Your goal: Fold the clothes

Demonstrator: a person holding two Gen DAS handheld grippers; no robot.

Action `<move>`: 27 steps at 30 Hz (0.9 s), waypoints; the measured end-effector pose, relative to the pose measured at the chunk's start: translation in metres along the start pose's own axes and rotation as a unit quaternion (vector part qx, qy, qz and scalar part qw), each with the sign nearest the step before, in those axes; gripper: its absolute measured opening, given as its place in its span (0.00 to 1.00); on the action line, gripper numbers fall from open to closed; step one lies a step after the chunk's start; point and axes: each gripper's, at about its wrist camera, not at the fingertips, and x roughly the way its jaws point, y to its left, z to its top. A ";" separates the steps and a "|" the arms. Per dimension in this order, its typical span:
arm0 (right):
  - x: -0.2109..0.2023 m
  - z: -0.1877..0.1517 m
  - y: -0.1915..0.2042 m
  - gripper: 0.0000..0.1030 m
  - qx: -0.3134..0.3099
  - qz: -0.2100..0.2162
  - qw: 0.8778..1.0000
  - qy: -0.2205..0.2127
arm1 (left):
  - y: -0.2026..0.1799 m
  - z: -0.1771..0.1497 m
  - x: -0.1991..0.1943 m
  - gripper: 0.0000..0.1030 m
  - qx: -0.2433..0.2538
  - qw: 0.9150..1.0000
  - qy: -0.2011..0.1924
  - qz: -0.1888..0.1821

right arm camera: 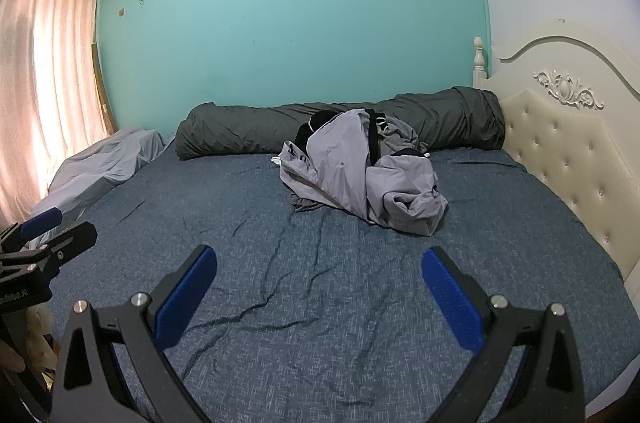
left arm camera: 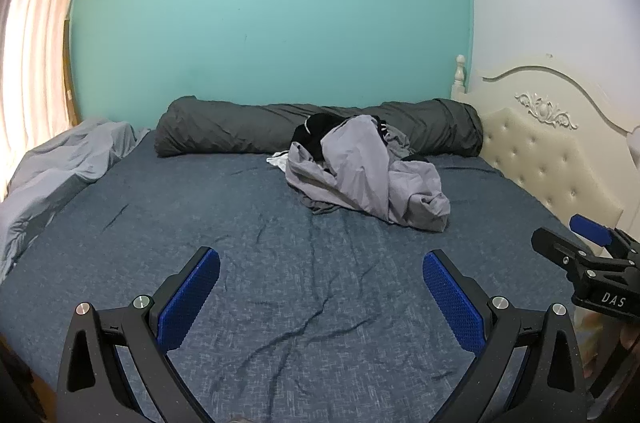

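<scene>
A crumpled pile of clothes, pale grey on top with black and white pieces under it, lies toward the back right of the blue bed sheet. My left gripper hovers open over the near part of the bed, well short of the pile, nothing between its blue pads. My right gripper is likewise open and empty, also short of the pile. Each gripper shows at the edge of the other's view: the right gripper, the left gripper.
A dark grey rolled duvet lies along the teal wall behind the pile. A light grey blanket is bunched at the left by the curtain. A cream tufted headboard bounds the right side.
</scene>
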 end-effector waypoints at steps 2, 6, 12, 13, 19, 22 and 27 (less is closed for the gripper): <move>-0.001 -0.001 0.002 1.00 0.003 0.001 1.000 0.004 | -0.001 -0.001 0.000 1.00 0.003 1.000 -0.001 0.002; -0.001 -0.003 0.004 1.00 0.000 0.004 1.000 0.008 | -0.003 -0.003 -0.001 1.00 0.009 1.000 -0.002 0.006; 0.000 0.001 -0.003 1.00 -0.002 0.003 1.000 0.010 | -0.004 -0.001 0.001 1.00 0.014 1.000 0.003 0.008; -0.001 0.001 -0.003 1.00 -0.002 0.001 1.000 0.009 | -0.003 -0.001 0.001 1.00 0.013 1.000 0.004 0.008; -0.001 0.000 -0.001 1.00 -0.001 0.002 1.000 0.007 | -0.003 -0.002 0.002 1.00 0.009 1.000 0.005 0.007; 0.000 0.000 -0.002 1.00 -0.002 0.003 1.000 0.008 | -0.001 -0.002 0.002 1.00 0.009 1.000 0.006 0.006; -0.001 -0.001 -0.001 1.00 -0.001 0.002 1.000 0.007 | -0.003 -0.003 0.002 1.00 0.008 1.000 0.005 0.004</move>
